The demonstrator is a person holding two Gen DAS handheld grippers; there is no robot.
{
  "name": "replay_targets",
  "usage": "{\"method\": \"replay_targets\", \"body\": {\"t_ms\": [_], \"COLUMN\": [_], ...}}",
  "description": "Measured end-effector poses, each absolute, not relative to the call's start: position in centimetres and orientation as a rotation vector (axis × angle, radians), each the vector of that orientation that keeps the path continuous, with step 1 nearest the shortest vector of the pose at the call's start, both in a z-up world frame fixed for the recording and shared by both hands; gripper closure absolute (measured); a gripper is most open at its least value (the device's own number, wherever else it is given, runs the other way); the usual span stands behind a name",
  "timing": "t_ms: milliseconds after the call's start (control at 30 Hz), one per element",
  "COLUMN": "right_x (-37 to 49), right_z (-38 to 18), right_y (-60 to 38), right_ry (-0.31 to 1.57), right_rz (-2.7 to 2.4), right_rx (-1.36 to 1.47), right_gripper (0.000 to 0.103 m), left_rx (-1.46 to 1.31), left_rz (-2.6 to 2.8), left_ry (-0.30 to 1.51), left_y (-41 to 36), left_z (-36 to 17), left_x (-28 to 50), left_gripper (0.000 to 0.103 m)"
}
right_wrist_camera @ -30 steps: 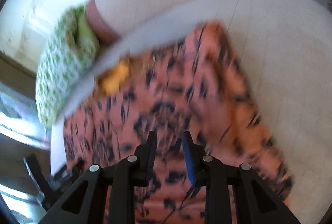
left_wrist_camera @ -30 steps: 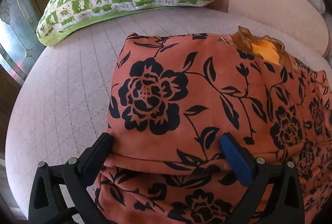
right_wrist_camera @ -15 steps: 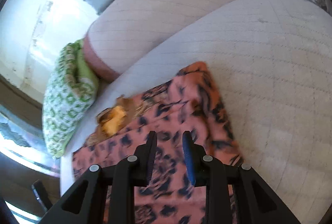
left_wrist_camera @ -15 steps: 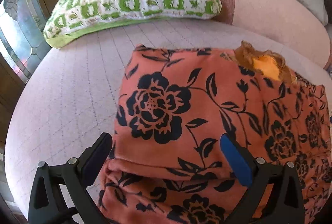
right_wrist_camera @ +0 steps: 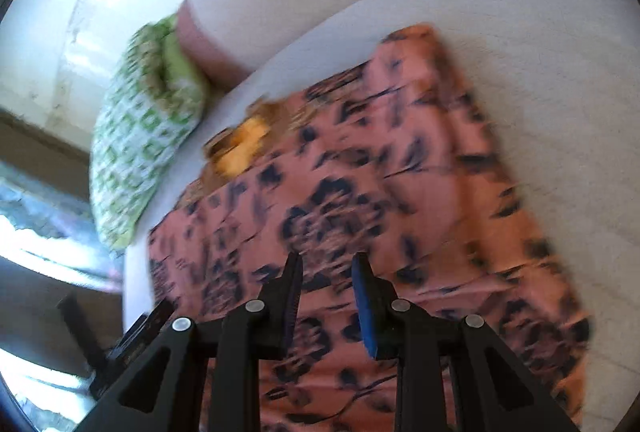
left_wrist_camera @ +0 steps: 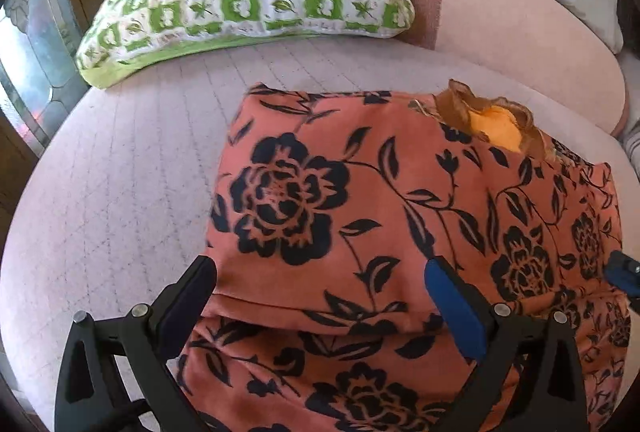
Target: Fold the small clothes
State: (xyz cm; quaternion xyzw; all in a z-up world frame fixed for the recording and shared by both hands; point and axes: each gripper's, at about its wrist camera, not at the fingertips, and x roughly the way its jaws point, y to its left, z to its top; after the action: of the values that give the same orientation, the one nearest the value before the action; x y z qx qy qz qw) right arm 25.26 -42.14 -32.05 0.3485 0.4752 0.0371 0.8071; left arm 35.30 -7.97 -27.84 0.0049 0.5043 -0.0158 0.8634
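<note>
Left wrist view: floral garment (left_wrist_camera: 360, 216) is seen part-folded on sofa seat (left_wrist_camera: 120, 192), straddled by wide-open left tool (left_wrist_camera: 320, 292), nothing gripped. Right tool (right_wrist_camera: 326, 272), narrowly parted, empty, is hung above cloth. Top layer could be dragged askew if pinched unevenly. Garment's far right edge is shown only by blurred right wrist view.

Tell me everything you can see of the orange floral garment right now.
The orange floral garment is soft, thin-looking rust-orange cloth printed with black roses and leaves. It lies folded over on the quilted pink cushion, with a fold edge across its near part. A yellow lining shows at its frilled opening on the far edge. The open left tool straddles its near fold.
</note>
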Motion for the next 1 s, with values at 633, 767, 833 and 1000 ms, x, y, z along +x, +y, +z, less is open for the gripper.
{"method": "replay_targets", "body": {"t_ms": [633,767,833,1000], "right_x": [27.0,26.9,26.7,26.2], "right_z": [-34.1,-34.1,-33.7,-32.5], "right_y": [-35.8,-35.6,-36.0,-36.4], "right_ry": [1.101,1.109,1.074,0.994], "right_rz": [0.265,0.258,0.265,0.259], "right_rx": [0.629,0.617,0.644,0.642], "right_gripper": [0.074,0.074,0.074,0.074], "left_rx": [0.178,0.135,0.106,0.072], "left_rz": [-0.093,-0.099,-0.099,-0.140], "left_ry": [1.053,1.060,1.051,0.992], "left_y": [-11.6,-11.0,-10.8,-11.2], "left_z": [-28.9,-28.5,-28.2,-27.1], "left_x": [34.3,34.5,34.9,34.1], "left_gripper": [0.000,0.000,0.000,0.000]}}
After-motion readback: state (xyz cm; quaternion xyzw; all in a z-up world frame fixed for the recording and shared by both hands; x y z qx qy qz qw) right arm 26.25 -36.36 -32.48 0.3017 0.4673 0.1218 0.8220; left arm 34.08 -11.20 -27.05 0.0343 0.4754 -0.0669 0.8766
